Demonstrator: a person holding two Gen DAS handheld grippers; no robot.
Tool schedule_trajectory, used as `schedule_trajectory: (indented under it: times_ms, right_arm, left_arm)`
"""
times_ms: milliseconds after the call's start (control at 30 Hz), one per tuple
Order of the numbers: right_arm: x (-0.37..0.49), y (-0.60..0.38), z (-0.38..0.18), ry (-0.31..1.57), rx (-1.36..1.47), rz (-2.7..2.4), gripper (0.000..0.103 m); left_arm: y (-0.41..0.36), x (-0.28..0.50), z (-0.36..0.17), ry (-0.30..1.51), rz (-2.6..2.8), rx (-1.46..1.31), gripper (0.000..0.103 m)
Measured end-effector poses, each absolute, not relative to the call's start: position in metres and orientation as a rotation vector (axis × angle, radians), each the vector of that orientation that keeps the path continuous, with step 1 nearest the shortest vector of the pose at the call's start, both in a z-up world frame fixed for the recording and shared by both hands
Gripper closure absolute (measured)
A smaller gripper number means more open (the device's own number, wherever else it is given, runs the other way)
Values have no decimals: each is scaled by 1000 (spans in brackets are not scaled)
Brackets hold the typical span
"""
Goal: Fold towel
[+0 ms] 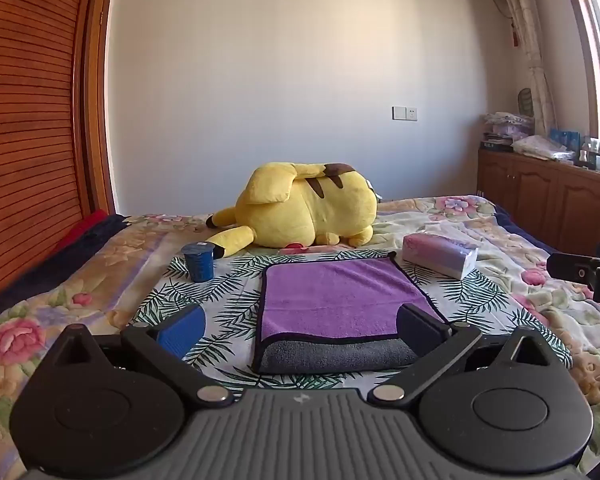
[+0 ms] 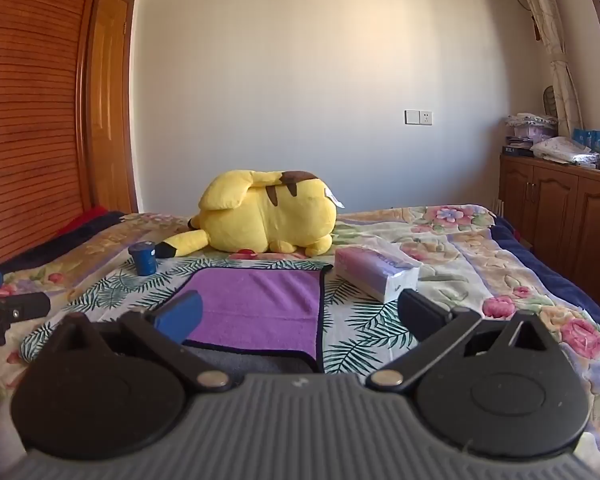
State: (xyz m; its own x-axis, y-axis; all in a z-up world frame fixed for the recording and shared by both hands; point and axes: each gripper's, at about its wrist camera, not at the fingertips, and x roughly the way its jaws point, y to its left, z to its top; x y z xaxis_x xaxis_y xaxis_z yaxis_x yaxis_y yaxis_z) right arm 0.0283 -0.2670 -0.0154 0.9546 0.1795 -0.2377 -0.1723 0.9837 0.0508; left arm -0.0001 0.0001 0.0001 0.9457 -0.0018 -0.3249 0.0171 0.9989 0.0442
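A purple towel [image 1: 340, 300] with dark trim lies folded on a leaf-print cloth on the bed, its grey underside [image 1: 336, 354] showing along the near edge. It also shows in the right wrist view [image 2: 256, 308]. My left gripper [image 1: 300, 330] is open, held just above the towel's near edge, holding nothing. My right gripper [image 2: 300, 320] is open and empty, over the towel's near right corner. Each gripper's side shows at the edge of the other's view, the right gripper [image 1: 588, 272] and the left gripper [image 2: 8, 312].
A yellow plush toy [image 1: 300, 208] lies behind the towel. A blue cup [image 1: 199, 262] stands at its far left. A tissue pack [image 1: 440, 256] lies at its far right. A wooden wardrobe [image 1: 28, 120] is on the left, a wooden cabinet [image 1: 540, 196] on the right.
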Motion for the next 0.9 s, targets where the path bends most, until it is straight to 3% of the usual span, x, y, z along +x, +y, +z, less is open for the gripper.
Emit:
schedule_trajectory:
  times_ms: [900]
  right_arm:
    - [26,-269,-14,234,33,179,0]
  left_arm:
    - [0,0,0,329,-8,53,16]
